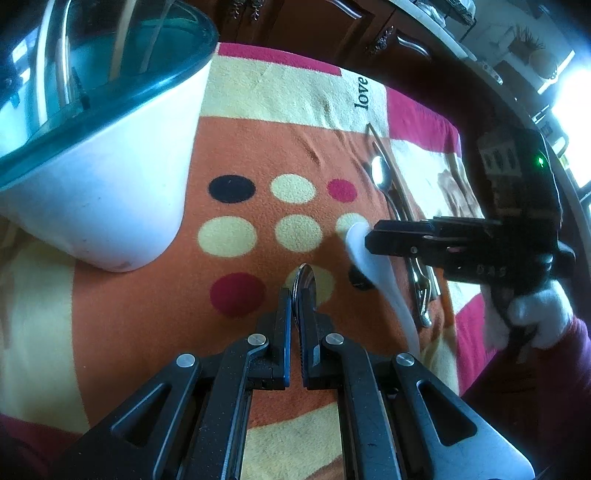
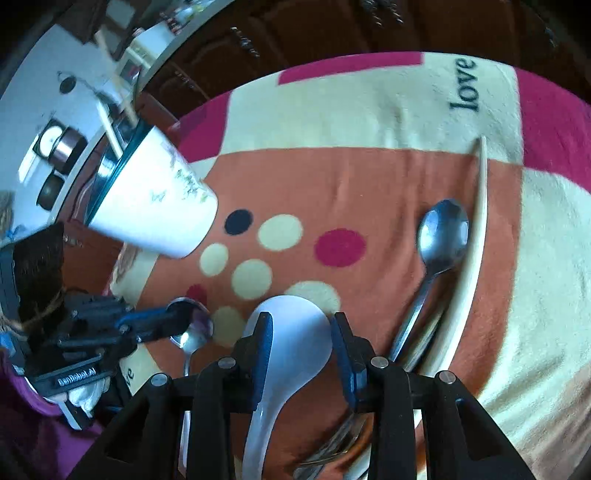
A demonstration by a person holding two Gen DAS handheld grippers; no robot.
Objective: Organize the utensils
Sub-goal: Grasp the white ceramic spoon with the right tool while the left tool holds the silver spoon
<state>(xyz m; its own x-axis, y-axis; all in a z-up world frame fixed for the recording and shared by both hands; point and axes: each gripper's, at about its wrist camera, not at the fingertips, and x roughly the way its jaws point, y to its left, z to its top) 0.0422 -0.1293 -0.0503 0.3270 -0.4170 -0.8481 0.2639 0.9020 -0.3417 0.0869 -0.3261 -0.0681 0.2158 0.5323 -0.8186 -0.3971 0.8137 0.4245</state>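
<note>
My left gripper (image 1: 294, 295) is shut on a metal spoon (image 1: 303, 286), its bowl edge-on between the fingers; the spoon also shows in the right wrist view (image 2: 194, 326). My right gripper (image 2: 301, 328) is open, its jaws straddling the bowl of a white ceramic spoon (image 2: 291, 332) that lies on the cloth; that spoon also shows in the left wrist view (image 1: 373, 273). A white cup with a teal rim (image 1: 107, 177) holds several utensils and stands to the left. A second metal spoon (image 2: 441, 236) and chopsticks (image 2: 480, 206) lie to the right.
A patterned cloth (image 1: 258, 122) with dots and the word "love" covers the table. Dark wooden cabinets (image 1: 317, 26) stand behind it. More metal handles (image 2: 332, 443) lie under my right gripper. The person's white-gloved hand (image 1: 532, 314) holds the right gripper.
</note>
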